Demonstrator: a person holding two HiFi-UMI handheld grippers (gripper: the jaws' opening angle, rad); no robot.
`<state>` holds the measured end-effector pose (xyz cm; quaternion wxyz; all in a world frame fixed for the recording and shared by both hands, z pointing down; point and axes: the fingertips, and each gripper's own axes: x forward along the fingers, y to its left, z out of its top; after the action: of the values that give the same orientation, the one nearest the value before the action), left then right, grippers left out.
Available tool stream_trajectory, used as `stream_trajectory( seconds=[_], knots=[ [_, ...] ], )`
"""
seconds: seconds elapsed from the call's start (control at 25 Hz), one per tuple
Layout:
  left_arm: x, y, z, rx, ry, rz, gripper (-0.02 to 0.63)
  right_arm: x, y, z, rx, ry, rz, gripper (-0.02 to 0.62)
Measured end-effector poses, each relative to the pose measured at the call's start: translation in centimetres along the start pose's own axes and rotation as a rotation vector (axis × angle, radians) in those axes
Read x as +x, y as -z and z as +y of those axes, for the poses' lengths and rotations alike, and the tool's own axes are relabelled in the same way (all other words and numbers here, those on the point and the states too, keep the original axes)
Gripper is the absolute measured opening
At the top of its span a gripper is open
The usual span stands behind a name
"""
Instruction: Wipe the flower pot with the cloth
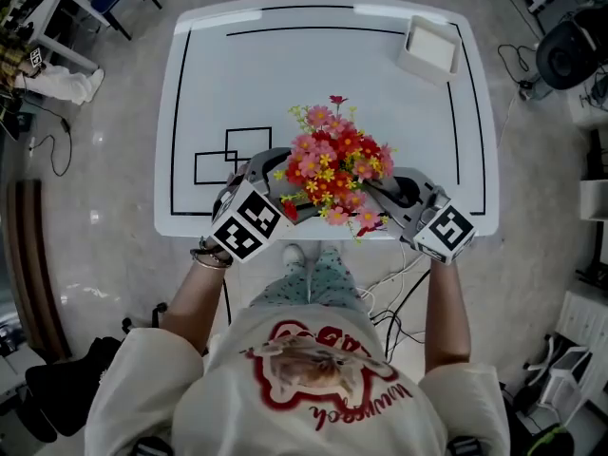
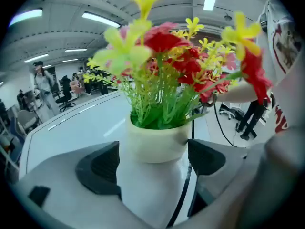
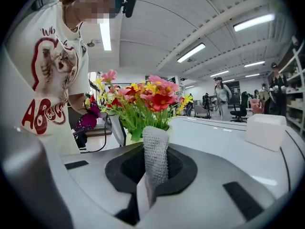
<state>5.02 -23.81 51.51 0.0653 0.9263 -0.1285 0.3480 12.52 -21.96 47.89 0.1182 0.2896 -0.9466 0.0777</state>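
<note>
A cream flower pot [image 2: 153,144] full of red, pink and yellow artificial flowers [image 1: 332,164] stands near the front edge of the white table [image 1: 313,74]. In the head view the blooms hide the pot. My left gripper [image 2: 152,162] is shut on the pot, one dark pad on each side of it. My right gripper [image 3: 153,168] is shut on a grey textured cloth [image 3: 155,154], which sticks up between its pads. The cloth is just to the right of the flowers [image 3: 143,99]; whether it touches the pot is hidden.
A white rectangular tray [image 1: 430,47] sits at the table's far right corner. Black outlines [image 1: 233,155] are marked on the tabletop left of the pot. Cables [image 1: 394,283] lie on the floor under the front edge. People and office chairs are in the background.
</note>
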Motion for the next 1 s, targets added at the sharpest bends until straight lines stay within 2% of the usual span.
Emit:
stream_trajectory(
  seconds=[0.12, 0.28, 0.44, 0.52, 0.64, 0.72, 0.84, 1.0],
  knots=[
    [-1.2, 0.2, -0.1, -0.109, -0.106, -0.063, 0.459, 0.2, -0.5, 1.5, 0.010, 0.035, -0.027, 0.023],
    [-1.8, -0.1, -1.5, -0.237, -0.161, -0.187, 0.457, 1.9, -1.0, 3.9, 0.021, 0.027, -0.049, 0.023],
    [-2.9, 1.3, 0.3, -0.249, -0.255, -0.192, 0.451, 4.7, -1.4, 6.0, 0.057, -0.004, -0.036, 0.023],
    [-3.6, 1.7, 1.4, -0.244, -0.267, -0.196, 0.451, 6.1, -1.8, 7.0, 0.038, -0.018, -0.021, 0.023],
    [-4.1, 2.2, 2.0, -0.214, -0.249, -0.195, 0.451, 6.1, -3.2, 7.0, 0.058, -0.002, -0.067, 0.023],
    [-4.1, 2.5, 2.1, -0.198, -0.228, -0.194, 0.451, 4.6, -3.8, 5.2, 0.058, 0.032, -0.082, 0.023],
    [-4.3, 2.2, 2.3, -0.189, -0.210, -0.211, 0.451, 3.2, -3.8, 1.1, -0.016, 0.061, -0.045, 0.023],
    [-4.1, 2.3, 2.5, -0.183, -0.193, -0.203, 0.451, 5.3, -3.9, -3.2, -0.081, 0.034, -0.001, 0.025]
  ],
)
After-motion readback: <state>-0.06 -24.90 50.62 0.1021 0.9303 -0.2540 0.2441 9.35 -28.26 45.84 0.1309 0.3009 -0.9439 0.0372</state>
